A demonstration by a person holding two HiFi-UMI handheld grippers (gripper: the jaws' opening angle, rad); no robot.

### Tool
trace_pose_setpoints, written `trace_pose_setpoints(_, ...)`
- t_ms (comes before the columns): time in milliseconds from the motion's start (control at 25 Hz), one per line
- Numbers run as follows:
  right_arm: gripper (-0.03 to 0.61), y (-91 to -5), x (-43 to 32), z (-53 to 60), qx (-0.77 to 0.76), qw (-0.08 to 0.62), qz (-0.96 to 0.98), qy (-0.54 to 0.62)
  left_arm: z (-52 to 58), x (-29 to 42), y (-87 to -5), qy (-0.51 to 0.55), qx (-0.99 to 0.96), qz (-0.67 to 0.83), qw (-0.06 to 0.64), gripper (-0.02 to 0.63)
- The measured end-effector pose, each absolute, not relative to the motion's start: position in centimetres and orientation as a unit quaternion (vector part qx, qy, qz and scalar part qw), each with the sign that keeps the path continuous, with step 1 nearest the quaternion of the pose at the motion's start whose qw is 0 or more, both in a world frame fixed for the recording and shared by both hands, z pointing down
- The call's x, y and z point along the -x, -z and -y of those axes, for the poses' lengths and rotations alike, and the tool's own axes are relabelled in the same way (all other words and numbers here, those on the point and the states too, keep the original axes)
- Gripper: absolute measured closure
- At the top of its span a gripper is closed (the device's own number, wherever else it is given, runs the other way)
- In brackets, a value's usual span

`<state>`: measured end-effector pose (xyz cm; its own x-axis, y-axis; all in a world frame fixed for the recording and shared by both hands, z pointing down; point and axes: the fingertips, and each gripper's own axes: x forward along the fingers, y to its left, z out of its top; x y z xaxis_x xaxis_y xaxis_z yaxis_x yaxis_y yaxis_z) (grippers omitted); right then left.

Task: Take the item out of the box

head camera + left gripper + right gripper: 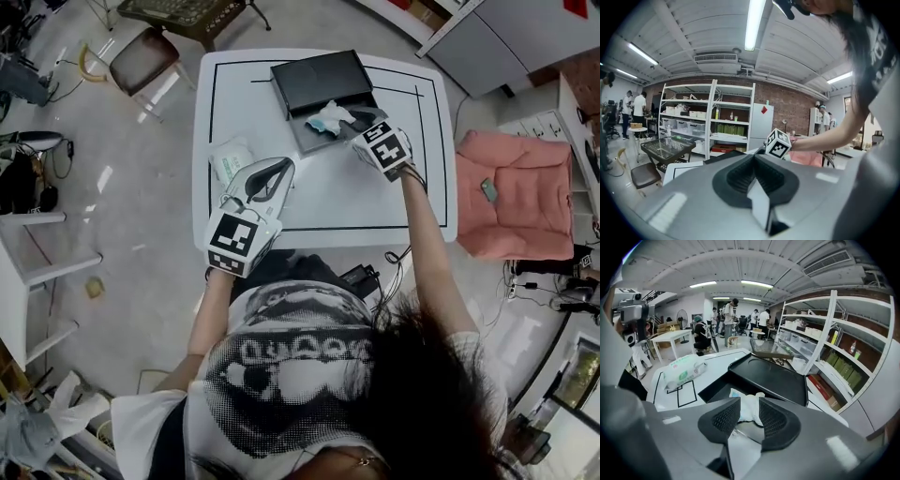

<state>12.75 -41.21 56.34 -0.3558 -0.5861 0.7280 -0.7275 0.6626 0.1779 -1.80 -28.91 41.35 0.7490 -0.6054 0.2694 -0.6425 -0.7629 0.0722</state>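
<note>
The open black box stands at the table's far side, its lid folded back. In its tray lies the item, a crumpled white and blue cloth-like bundle. My right gripper is at the tray's right end, open. In the right gripper view the item shows in the gap between the jaws of the right gripper, and the pads stand apart from it. My left gripper hangs over the table's near left, shut on nothing. Its pads meet in the left gripper view.
A white packet of wipes lies left of the box, also seen in the right gripper view. Black lines are taped on the white table. A chair stands beyond the table and a pink armchair to its right.
</note>
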Motion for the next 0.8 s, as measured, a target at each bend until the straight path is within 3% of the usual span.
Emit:
trace_pose_setpoints(400, 0.414, -61.2, -11.9, 43.9, -0.329, 0.486, 0.797, -0.144, 30.5, 4.6, -42.5, -0.117, -0.921, 0.360, 0.094, 0.614)
trace_pose_setpoints(680, 0.419, -64.2, -12.1, 44.7, -0.314, 0.527, 0.771, -0.170, 31.2, 5.5, -42.7, -0.117, -0.916, 0.371, 0.093, 0.614)
trace_pose_setpoints(800, 0.452, -64.5, -12.0, 45.1, -0.320, 0.535, 0.764, -0.168, 31.3, 6.2, -42.9, -0.118, -0.912, 0.382, 0.094, 0.614)
